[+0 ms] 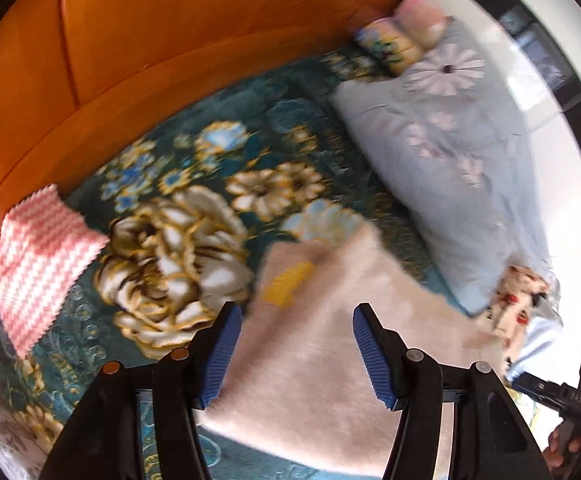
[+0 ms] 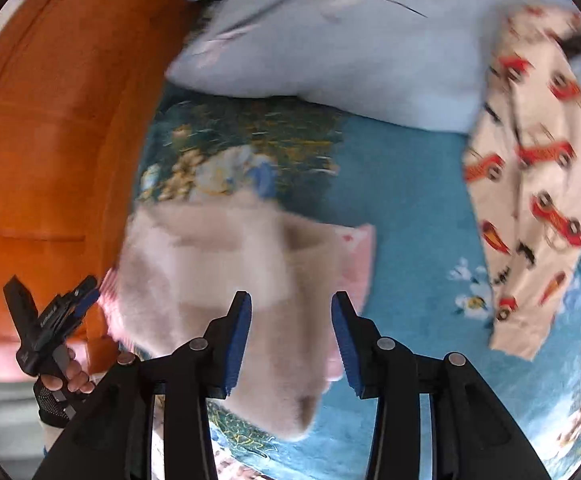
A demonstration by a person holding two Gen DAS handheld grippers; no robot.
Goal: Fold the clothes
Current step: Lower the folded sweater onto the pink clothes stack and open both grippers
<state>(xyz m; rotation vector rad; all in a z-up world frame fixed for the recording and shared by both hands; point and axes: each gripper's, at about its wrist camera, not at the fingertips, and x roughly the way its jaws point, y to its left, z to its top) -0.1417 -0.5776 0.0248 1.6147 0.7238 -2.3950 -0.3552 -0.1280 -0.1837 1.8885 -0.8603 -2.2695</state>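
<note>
A fuzzy cream garment (image 1: pixel 330 344) with a yellow patch lies folded on the teal floral blanket (image 1: pixel 178 200). My left gripper (image 1: pixel 296 354) is open just above it, jaws wide, holding nothing. In the right wrist view the same cream garment (image 2: pixel 218 280) lies below my right gripper (image 2: pixel 290 344), which is open and empty; a pink part shows at its right edge. The left gripper also shows in the right wrist view (image 2: pixel 56 316), and the right gripper in the left wrist view (image 1: pixel 570 392), at the edge. Both views are motion-blurred.
A pink-and-white zigzag cloth (image 1: pixel 34 264) lies folded at the left by the orange wooden bed frame (image 1: pixel 170 24). A pale blue floral quilt (image 1: pixel 450 152) lies to the right. A cream garment with red cars (image 2: pixel 530 184) lies beside it. Rolled pillows (image 1: pixel 402 32) sit at the far end.
</note>
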